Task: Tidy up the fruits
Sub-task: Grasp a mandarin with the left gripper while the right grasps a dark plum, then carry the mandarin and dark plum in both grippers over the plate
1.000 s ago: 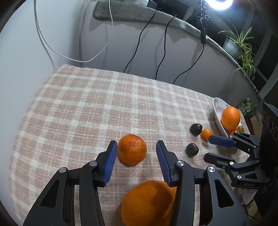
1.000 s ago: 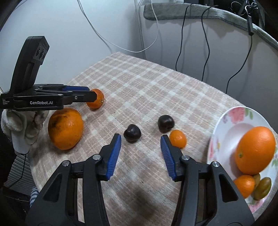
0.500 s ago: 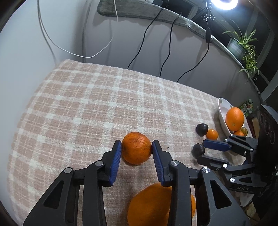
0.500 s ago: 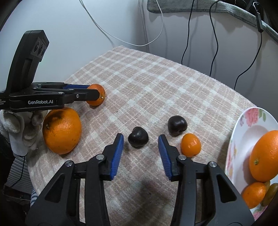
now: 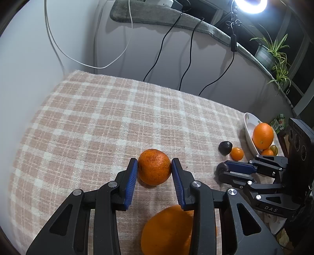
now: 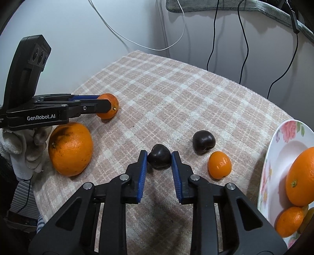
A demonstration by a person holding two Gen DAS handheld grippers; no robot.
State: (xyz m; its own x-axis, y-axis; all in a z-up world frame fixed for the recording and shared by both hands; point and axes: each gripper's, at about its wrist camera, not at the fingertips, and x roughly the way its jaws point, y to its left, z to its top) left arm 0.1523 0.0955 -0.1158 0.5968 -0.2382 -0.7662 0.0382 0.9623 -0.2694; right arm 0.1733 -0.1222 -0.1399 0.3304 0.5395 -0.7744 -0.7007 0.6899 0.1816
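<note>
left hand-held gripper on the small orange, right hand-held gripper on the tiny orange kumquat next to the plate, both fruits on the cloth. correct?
One error: the right hand-held gripper has just closed on a dark fruit, not the kumquat, which lies free beside it, as the right wrist view shows. The left hand-held gripper does grip the small orange on the cloth.

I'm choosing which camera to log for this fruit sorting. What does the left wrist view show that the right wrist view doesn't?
Only the left wrist view: the ring light and potted plant.
Only the right wrist view: a gloved hand and the plate's floral rim.
Both: the left tool shut on a small orange, the right tool shut on a dark fruit, and the plaid cloth.
</note>
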